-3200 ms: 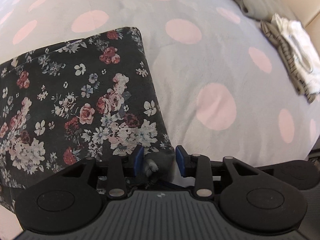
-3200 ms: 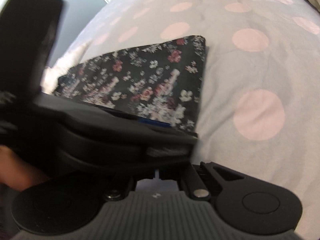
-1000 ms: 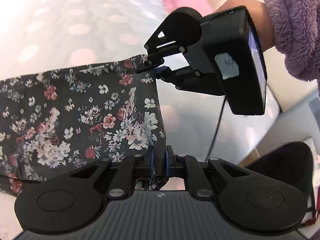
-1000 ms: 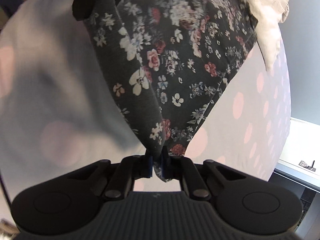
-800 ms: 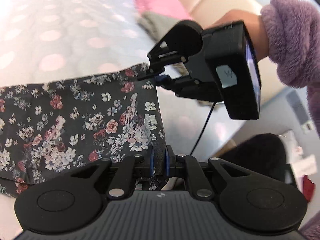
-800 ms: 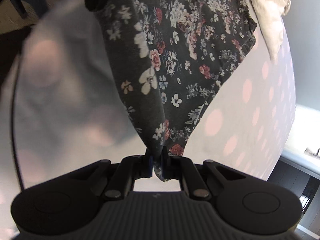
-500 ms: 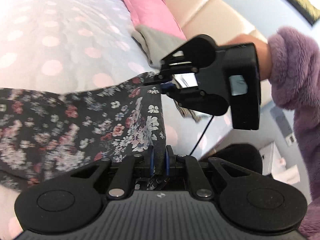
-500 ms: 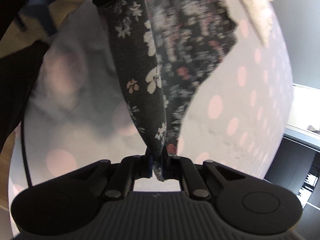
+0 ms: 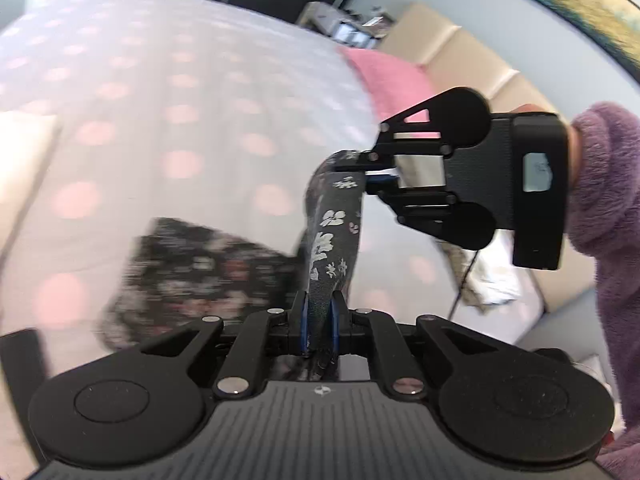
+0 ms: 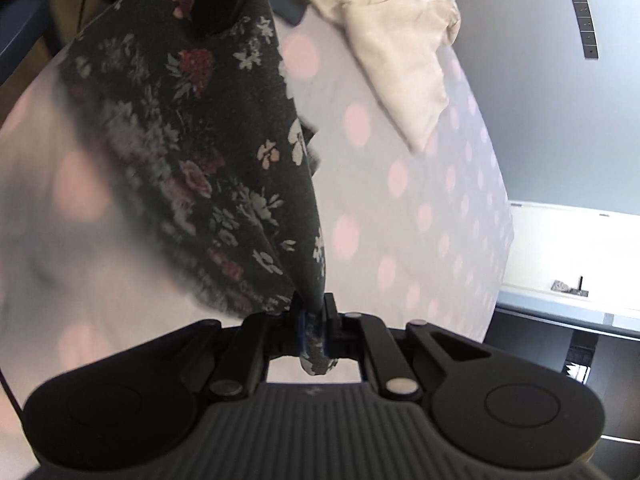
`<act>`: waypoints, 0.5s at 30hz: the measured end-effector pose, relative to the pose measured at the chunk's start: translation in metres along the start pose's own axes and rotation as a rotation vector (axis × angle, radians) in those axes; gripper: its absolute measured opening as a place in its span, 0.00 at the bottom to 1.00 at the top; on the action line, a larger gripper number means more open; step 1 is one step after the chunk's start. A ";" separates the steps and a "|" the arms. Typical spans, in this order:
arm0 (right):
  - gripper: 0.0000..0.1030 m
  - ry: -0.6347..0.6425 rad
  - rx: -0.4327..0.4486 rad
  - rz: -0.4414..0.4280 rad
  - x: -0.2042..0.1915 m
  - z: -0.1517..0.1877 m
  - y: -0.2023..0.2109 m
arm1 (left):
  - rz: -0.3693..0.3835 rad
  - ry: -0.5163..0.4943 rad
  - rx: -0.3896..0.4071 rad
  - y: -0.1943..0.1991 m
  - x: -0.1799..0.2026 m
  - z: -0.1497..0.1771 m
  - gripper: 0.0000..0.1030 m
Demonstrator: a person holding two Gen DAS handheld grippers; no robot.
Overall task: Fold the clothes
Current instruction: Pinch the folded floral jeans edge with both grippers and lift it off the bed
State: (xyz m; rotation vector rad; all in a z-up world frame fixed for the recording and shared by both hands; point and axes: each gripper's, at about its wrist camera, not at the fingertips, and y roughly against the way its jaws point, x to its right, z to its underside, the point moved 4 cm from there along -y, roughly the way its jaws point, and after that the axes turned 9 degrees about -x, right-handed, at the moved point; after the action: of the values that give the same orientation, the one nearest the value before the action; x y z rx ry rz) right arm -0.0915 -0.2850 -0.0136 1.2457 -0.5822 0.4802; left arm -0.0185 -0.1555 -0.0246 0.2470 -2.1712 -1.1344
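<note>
A: What does the garment look like?

B: The floral garment (image 9: 335,240) is dark charcoal, printed with small white, pink and dark-red flowers. In the left wrist view a taut band of it runs from the left gripper (image 9: 319,322) at 6 o'clock up toward 1 o'clock, where the right gripper (image 9: 370,174) pinches its far end. The rest hangs in a blurred mass at 8 o'clock above the polka-dot bedspread (image 9: 168,92).

A: Are both grippers clamped?

B: Yes. The left gripper's blue pads (image 9: 304,320) press the cloth from both sides, with a scrap sticking out behind them. In the right wrist view the right gripper (image 10: 314,330) is likewise closed on a bunched corner, and the fabric fans out from there toward 11 o'clock.

A: Where is it relative to the bed?

B: Held above it, stretched between the two grippers. Whether the low hem touches the spread I cannot tell.

A: What else is around?

B: A cream garment (image 10: 400,52) lies crumpled at 1 o'clock in the right wrist view. In the left view, a pink pillow (image 9: 390,76) sits at 1 o'clock, and a fuzzy purple sleeve (image 9: 604,200) at 3 o'clock.
</note>
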 end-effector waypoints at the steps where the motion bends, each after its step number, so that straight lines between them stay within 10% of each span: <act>1: 0.08 0.007 0.008 -0.009 0.006 -0.008 -0.008 | -0.018 0.014 -0.004 0.004 -0.012 -0.003 0.08; 15: 0.08 0.067 0.059 -0.266 0.023 -0.101 -0.141 | -0.112 0.209 -0.228 -0.056 -0.176 -0.008 0.09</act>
State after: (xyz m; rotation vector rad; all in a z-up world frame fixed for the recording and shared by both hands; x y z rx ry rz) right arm 0.0298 -0.2230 -0.1237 1.3357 -0.3406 0.3162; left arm 0.1130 -0.1161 -0.1486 0.3718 -1.8475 -1.3440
